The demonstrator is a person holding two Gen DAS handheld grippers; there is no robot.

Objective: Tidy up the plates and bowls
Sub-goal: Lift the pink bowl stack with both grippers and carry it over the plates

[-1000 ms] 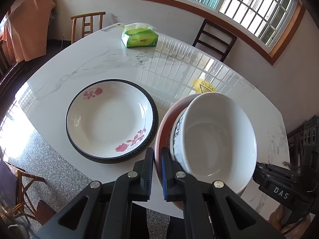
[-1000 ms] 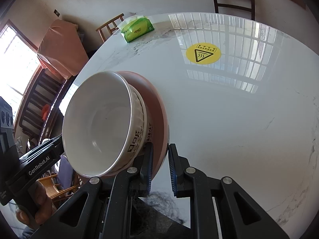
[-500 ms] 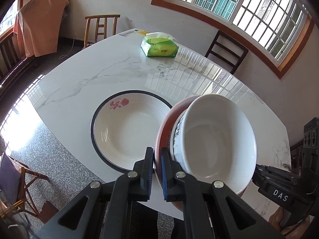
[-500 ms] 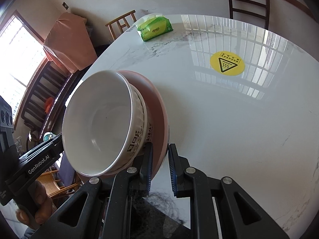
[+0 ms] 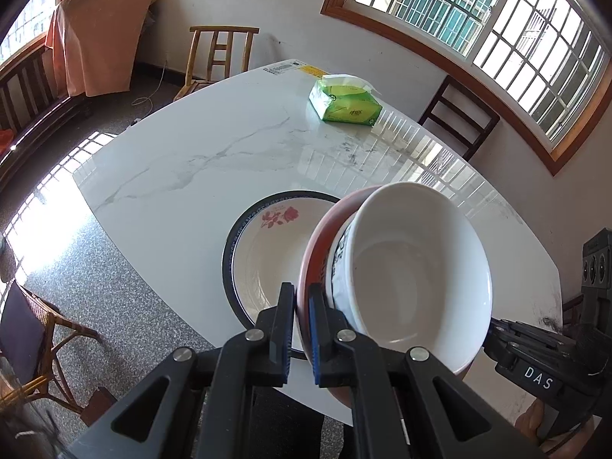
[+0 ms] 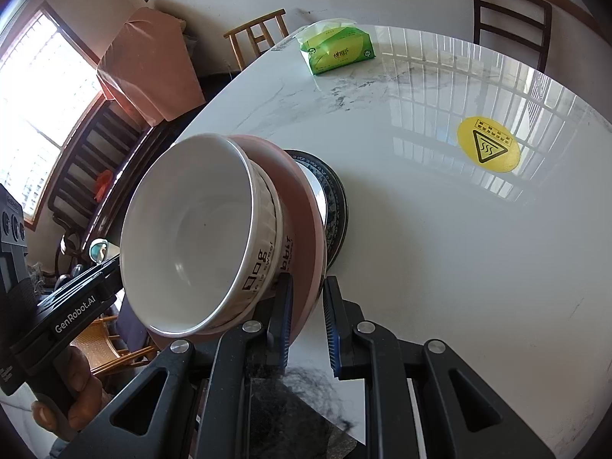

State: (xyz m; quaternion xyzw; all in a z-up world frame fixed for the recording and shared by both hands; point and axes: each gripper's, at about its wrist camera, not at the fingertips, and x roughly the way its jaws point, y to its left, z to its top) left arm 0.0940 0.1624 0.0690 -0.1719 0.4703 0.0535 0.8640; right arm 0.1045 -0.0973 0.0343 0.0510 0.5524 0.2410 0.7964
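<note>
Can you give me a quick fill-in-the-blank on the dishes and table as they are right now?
1. Both grippers, left gripper and right gripper, grip the rim of the ____ plate.
2. The white bowls sit ____ that plate.
3. The plate lying on the table has a black rim and red ____ painted on it.
4. The green tissue pack lies on the ____.

Missing words: pink; on; flowers; table

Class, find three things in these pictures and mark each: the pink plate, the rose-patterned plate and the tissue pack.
pink plate (image 6: 306, 206), right wrist view, on its outer rim.
rose-patterned plate (image 5: 267, 252), left wrist view, on its white bowl.
tissue pack (image 5: 348, 109), left wrist view, on its green side.
</note>
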